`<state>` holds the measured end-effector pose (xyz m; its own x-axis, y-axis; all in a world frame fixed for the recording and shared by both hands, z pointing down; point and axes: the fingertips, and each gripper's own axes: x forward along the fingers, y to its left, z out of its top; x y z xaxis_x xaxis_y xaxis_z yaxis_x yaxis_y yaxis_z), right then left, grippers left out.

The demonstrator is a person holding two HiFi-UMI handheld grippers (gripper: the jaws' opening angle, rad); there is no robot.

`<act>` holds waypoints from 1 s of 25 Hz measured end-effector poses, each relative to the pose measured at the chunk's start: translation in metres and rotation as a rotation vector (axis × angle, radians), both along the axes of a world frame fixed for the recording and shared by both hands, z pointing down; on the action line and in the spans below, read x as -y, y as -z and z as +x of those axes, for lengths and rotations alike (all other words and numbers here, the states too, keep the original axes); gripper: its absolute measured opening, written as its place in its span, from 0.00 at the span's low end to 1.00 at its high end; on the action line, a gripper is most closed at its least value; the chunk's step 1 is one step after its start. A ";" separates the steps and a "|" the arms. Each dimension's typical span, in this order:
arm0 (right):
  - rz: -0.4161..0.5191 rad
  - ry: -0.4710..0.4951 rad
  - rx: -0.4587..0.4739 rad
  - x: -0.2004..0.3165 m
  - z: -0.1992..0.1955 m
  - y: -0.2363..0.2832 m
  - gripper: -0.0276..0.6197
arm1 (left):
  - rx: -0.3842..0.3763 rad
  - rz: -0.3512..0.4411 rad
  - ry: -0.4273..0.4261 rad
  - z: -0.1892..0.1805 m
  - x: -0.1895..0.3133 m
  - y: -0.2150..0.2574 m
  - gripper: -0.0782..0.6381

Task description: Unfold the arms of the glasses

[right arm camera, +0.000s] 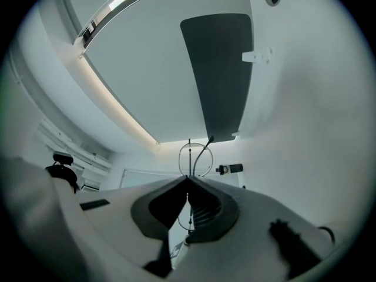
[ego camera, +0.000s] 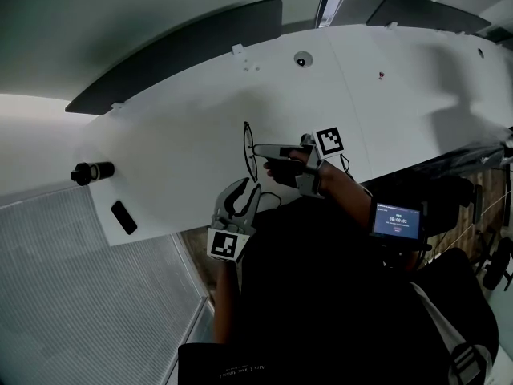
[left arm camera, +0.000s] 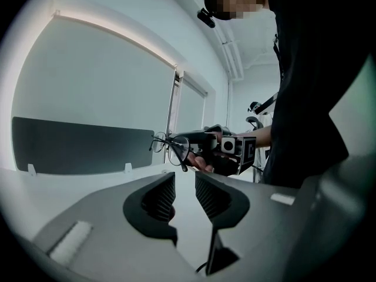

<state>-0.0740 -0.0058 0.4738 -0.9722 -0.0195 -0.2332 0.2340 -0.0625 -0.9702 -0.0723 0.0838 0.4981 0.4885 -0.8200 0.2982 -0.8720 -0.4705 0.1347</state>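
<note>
My right gripper (ego camera: 260, 150) is shut on a pair of thin, dark wire-rimmed glasses (ego camera: 247, 141) and holds them up over the white table (ego camera: 176, 135). In the right gripper view the jaws meet on the frame, one round lens (right arm camera: 191, 158) stands above the right gripper (right arm camera: 187, 180), and a thin arm with a dark tip (right arm camera: 209, 140) slants up across the lens. My left gripper (ego camera: 240, 194) hangs lower and nearer to me, apart from the glasses. Its jaws stand open around my left gripper (left arm camera: 185, 185) with nothing between them, and the glasses (left arm camera: 170, 146) show beyond.
A black cylinder (ego camera: 91, 172) lies near the table's left end, also seen as the cylinder (right arm camera: 230, 168). A small black flat object (ego camera: 123, 216) lies by the near left corner. Dark partition panels (ego camera: 184, 50) stand along the far edge. A screen (ego camera: 396, 220) is strapped to the right forearm.
</note>
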 end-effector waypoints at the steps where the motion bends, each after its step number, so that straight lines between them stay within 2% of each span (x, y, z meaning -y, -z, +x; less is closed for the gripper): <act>1: 0.000 -0.001 0.001 0.000 0.001 0.001 0.06 | 0.004 0.004 0.001 0.000 0.000 0.000 0.26; 25: 0.018 0.018 0.003 -0.004 0.000 0.002 0.06 | 0.008 0.036 0.052 0.000 0.005 0.013 0.28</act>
